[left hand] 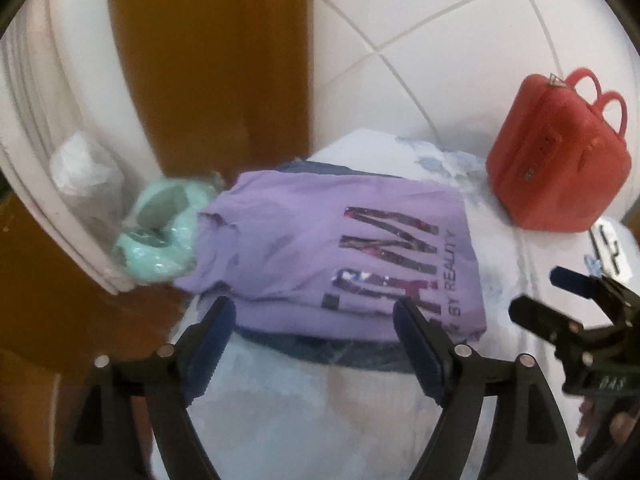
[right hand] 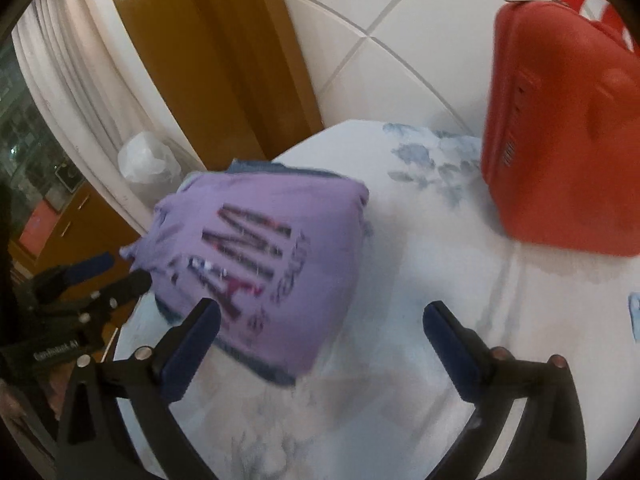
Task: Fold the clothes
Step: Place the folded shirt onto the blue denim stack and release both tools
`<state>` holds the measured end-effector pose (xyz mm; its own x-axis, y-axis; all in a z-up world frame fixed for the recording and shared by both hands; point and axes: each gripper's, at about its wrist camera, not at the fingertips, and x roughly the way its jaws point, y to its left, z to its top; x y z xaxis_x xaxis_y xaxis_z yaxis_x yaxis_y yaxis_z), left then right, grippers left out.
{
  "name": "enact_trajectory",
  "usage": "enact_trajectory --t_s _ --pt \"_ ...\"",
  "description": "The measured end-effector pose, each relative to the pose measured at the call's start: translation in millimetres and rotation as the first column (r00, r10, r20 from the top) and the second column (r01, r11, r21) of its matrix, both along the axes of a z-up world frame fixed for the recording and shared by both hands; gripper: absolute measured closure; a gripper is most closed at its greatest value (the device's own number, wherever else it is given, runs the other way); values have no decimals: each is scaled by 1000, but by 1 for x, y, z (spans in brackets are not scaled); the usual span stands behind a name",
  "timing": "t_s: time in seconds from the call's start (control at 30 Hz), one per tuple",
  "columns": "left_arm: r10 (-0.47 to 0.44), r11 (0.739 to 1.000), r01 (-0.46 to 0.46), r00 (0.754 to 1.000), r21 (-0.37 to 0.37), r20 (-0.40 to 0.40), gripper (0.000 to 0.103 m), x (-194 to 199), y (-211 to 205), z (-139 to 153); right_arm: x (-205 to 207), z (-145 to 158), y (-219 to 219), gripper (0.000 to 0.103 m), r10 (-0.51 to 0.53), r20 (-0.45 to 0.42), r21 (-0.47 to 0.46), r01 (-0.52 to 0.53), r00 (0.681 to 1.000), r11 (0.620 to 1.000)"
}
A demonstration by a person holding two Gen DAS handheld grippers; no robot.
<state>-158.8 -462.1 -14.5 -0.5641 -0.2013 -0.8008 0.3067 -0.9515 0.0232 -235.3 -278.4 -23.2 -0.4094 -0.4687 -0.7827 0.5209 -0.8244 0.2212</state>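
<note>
Stacking: we judge the folded purple shirt lies on denim at the bed's left edge. Left gripper and right gripper gape empty; next we fetch another garment.

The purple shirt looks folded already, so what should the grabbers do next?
Probably lift both away for the next garment. The purple shirt lies folded on a blue garment, and the left gripper and right gripper are open, holding nothing.

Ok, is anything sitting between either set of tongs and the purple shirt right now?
Nothing visible. The left tongs and right tongs are both open with only bare sheet ahead of the folded purple shirt. The red case stands off to the right, the mint item beyond the shirt's far left end.
</note>
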Motion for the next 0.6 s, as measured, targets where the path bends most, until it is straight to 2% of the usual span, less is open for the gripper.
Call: enact_trajectory --t_s 0.07,0.2,0.4,0.6 --pt "-15 1000 15 1000 -18 6 19 6 8 1 12 -2 3 0 5 12 0 -5 1000 1000" --pt "-24 1000 24 1000 2 12 19 13 10 -1 19 -9 5 0 -5 54 -5 6 999 1000" --pt "-25 999 24 999 34 28 19 18 9 -7 24 -9 1 0 6 61 -1 -6 998 1000" --pt "-1 999 0 999 33 34 19 18 4 -10 24 -9 -2 0 0 63 5 0 998 1000"
